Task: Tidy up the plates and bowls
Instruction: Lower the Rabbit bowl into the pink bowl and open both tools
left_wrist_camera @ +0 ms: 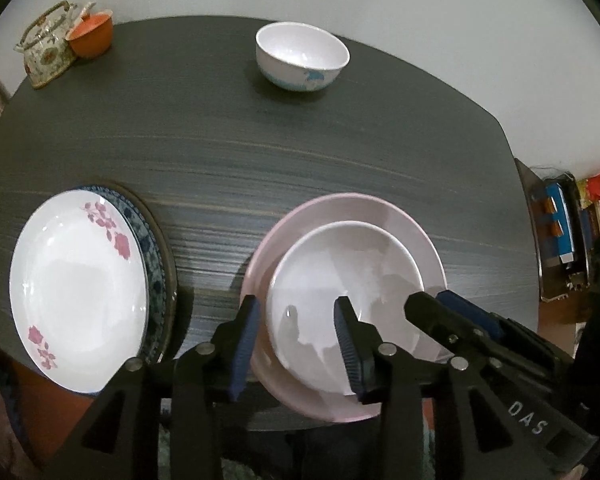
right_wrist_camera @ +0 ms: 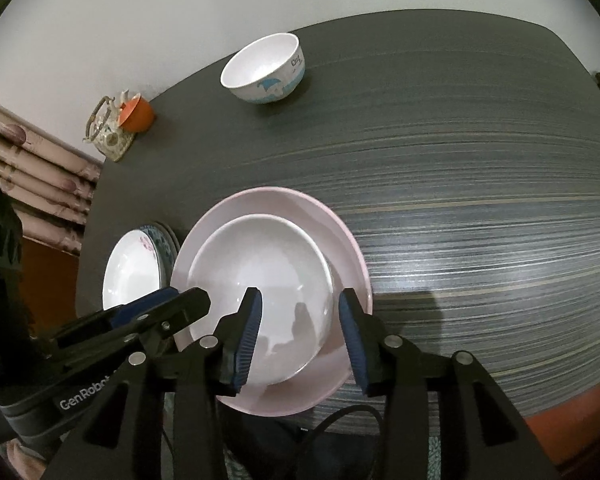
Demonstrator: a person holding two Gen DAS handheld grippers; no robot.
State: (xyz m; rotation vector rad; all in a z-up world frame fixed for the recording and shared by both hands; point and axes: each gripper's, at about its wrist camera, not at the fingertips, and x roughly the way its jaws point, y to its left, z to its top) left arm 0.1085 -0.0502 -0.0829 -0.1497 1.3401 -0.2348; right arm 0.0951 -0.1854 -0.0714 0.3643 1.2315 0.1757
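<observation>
- Your left gripper hangs over the near-left rim of the white bowl; jaws parted, one pad outside the wall, one inside, neither visibly pressing – nothing gripped.
- Your right gripper straddles the same bowl's near-right rim, jaws likewise apart w/ the wall between them, no clamp seen.
- The white bowl sits upright inside the pink plate, near the front edge of the dark striped table.
- Left of it, apart: a floral plate stacked on a blue-patterned plate.
- Far side of the table, well apart: a small bowl w/ a blue print, standing alone.
- Back-left corner: a flowered teapot touching an orange cup.
</observation>
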